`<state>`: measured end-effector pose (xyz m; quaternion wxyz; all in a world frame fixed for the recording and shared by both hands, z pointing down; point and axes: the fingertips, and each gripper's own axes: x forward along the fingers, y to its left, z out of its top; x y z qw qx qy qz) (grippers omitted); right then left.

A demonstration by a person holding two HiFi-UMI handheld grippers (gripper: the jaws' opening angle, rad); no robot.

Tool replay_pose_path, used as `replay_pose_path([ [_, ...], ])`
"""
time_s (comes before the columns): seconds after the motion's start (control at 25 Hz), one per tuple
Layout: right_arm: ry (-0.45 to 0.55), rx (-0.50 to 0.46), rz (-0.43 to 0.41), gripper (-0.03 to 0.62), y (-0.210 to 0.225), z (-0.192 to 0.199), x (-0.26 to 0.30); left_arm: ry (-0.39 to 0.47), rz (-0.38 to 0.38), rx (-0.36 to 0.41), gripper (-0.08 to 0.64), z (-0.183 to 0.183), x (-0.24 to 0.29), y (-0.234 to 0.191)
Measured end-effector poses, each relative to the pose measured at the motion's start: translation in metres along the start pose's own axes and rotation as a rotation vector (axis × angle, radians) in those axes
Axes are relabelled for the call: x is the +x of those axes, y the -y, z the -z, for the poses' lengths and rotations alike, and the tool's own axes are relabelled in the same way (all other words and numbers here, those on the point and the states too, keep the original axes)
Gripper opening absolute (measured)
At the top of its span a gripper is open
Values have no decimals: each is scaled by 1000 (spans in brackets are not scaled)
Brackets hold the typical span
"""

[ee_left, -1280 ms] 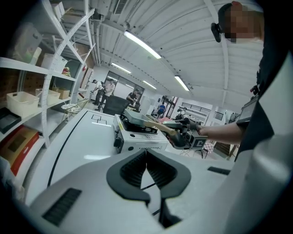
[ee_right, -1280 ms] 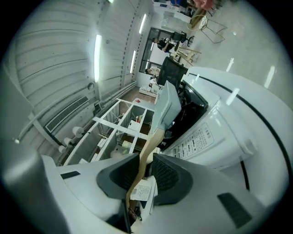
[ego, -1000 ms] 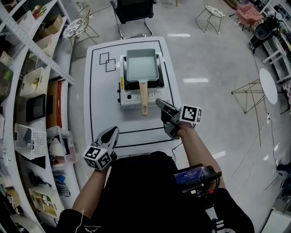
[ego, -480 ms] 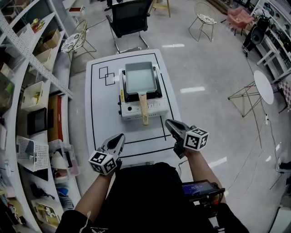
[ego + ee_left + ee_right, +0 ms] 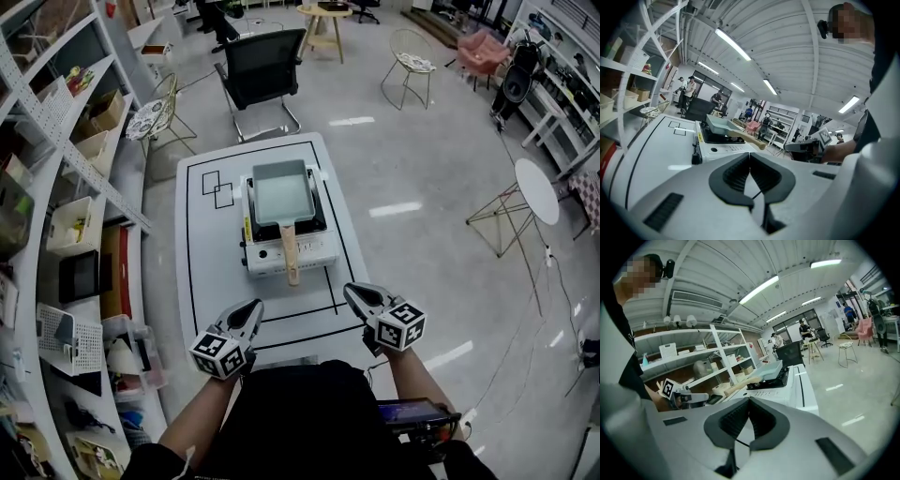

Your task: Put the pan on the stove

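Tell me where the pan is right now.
In the head view the pan sits on the stove on the white table, its wooden handle pointing toward the person.

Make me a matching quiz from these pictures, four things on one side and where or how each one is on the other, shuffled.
1 pan
2 stove
3 left gripper
4 black chair

A on the floor beyond the table
B shut, holding nothing
C atop the stove, wooden handle sticking out
D white, on the table

Pairs: 1-C, 2-D, 3-B, 4-A
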<state>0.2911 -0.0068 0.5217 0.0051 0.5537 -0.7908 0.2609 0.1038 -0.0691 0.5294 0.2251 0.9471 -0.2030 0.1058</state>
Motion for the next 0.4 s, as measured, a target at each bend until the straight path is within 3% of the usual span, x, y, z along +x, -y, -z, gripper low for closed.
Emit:
replay_pose_path([
  [0.4, 7, -25, -10, 26, 9, -4, -10, 3, -5, 22, 9, -10, 13, 6],
])
